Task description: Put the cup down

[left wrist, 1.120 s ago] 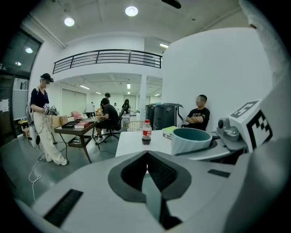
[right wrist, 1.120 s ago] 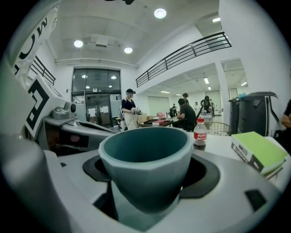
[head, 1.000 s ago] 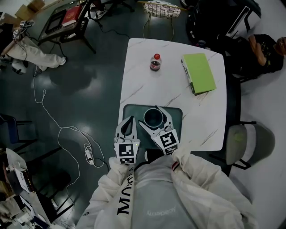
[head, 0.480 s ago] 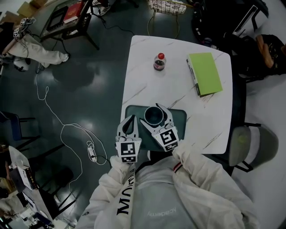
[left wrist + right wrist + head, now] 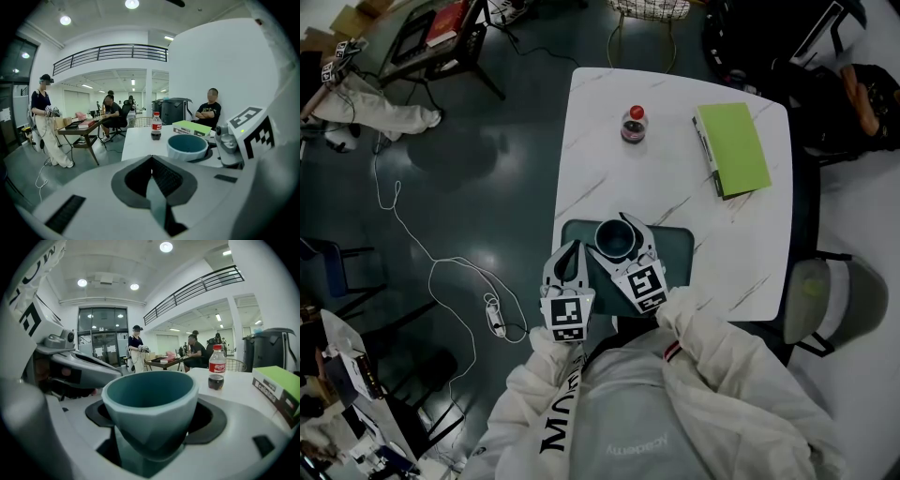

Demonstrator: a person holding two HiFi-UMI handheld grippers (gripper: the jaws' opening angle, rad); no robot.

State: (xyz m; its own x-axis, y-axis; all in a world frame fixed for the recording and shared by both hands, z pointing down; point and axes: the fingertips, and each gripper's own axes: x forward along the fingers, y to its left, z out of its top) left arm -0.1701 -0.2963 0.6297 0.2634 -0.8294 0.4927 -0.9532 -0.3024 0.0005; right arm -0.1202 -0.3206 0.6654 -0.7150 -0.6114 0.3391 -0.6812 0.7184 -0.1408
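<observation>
A teal faceted cup point(image 5: 616, 238) sits between the jaws of my right gripper point(image 5: 617, 228), which is shut on its sides. It is over the dark green mat point(image 5: 675, 248) at the near edge of the white marble table point(image 5: 675, 187); whether its base touches the mat I cannot tell. In the right gripper view the cup point(image 5: 150, 399) fills the middle, between the jaws of the right gripper point(image 5: 150, 432). My left gripper point(image 5: 568, 255) is shut on nothing, just left of the cup at the mat's left end. The left gripper point(image 5: 151, 171) sees the cup point(image 5: 187, 146) on its right.
A cola bottle point(image 5: 634, 124) stands at the table's far side, and a green book point(image 5: 734, 148) lies at the far right. A grey chair point(image 5: 825, 300) stands right of the table. A cable point(image 5: 441, 272) runs over the floor on the left. People sit at tables beyond.
Both grippers have shifted slightly left over the mat, the cup still in the right one. The head view has swung a little, so the table sits further right in the picture.
</observation>
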